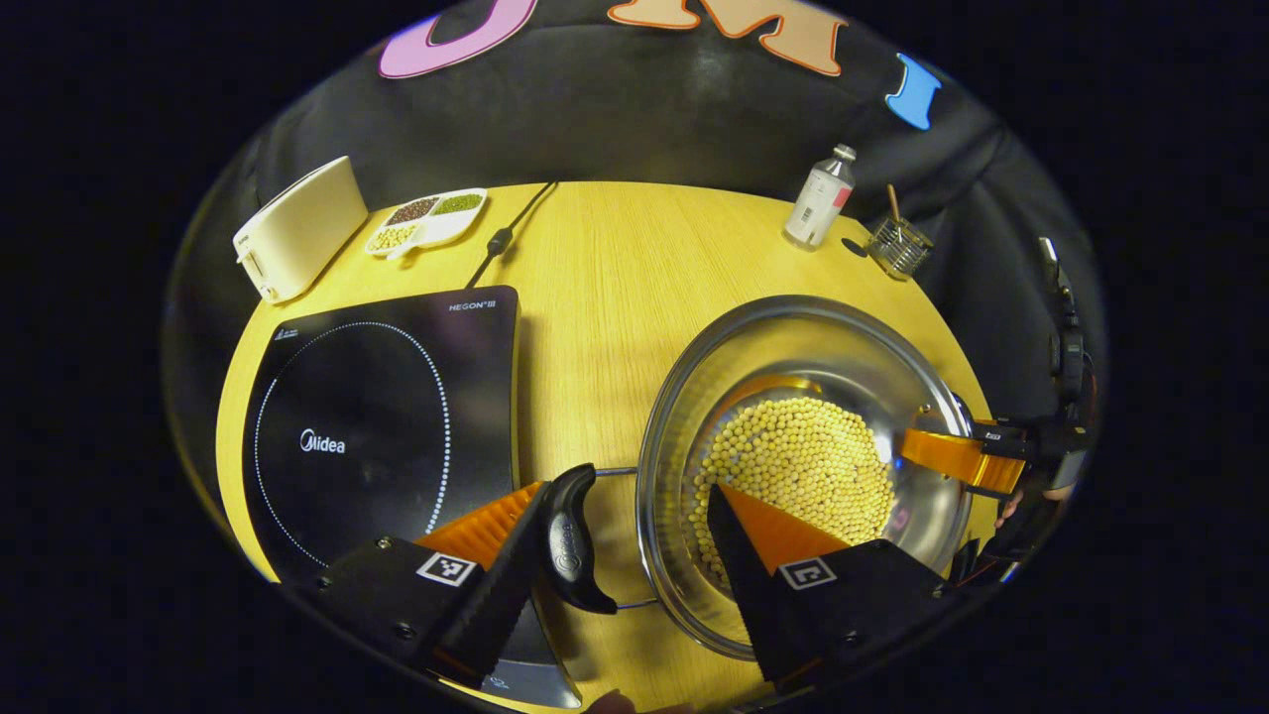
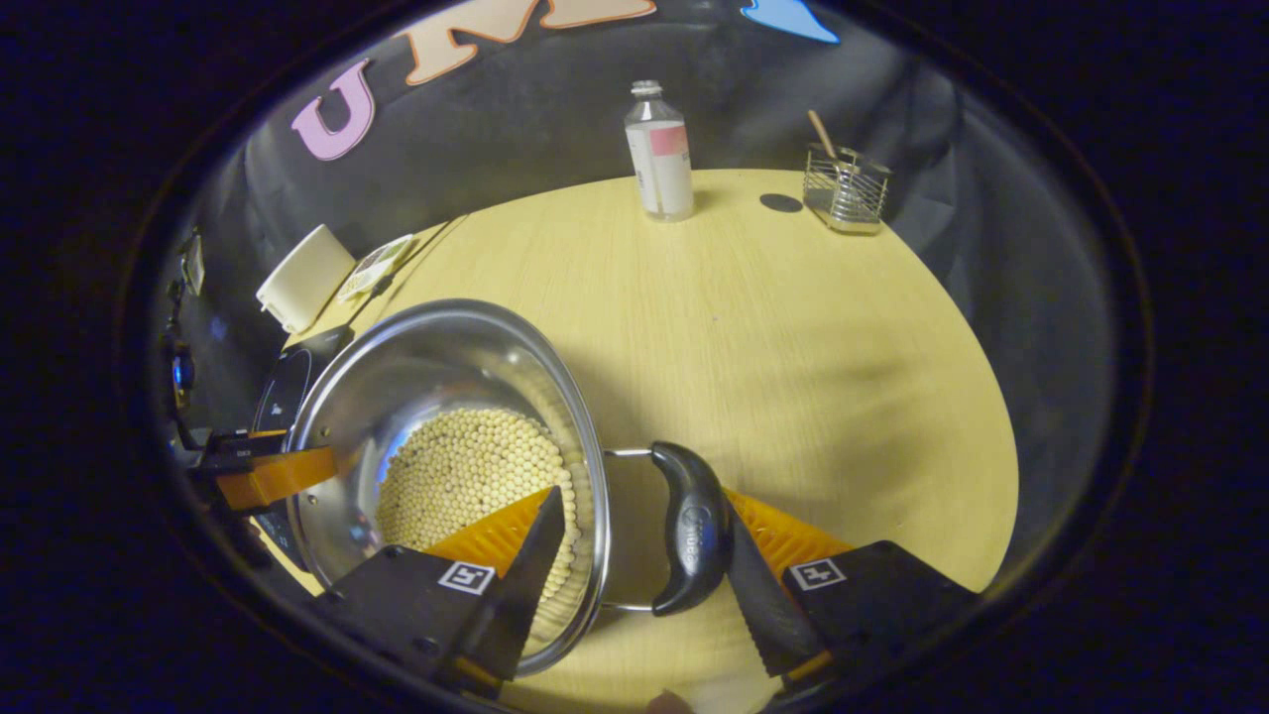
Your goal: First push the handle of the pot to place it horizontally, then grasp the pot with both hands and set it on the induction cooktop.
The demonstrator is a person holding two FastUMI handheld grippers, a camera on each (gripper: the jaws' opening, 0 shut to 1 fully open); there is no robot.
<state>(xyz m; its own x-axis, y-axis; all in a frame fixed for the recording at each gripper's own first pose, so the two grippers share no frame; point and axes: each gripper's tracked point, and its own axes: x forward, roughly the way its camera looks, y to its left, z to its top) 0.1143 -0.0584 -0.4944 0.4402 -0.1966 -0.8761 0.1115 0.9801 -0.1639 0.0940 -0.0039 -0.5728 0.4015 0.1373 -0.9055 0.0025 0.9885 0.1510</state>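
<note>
The left gripper view took in the induction cooktop [image 1: 382, 436] just left of the steel pot [image 1: 793, 347] of beans on the table [image 1: 615, 258], while the right gripper view looked over bare tabletop towards a bottle [image 2: 660, 154] and wire rack [image 2: 845, 188]. Each gripper straddled the pot's rim with jaws wide: the left gripper [image 1: 625, 535] had one finger beside the near handle [image 1: 573, 535], the other over the beans; the right gripper [image 2: 644, 555] likewise at the opposite handle [image 2: 692, 526].
</note>
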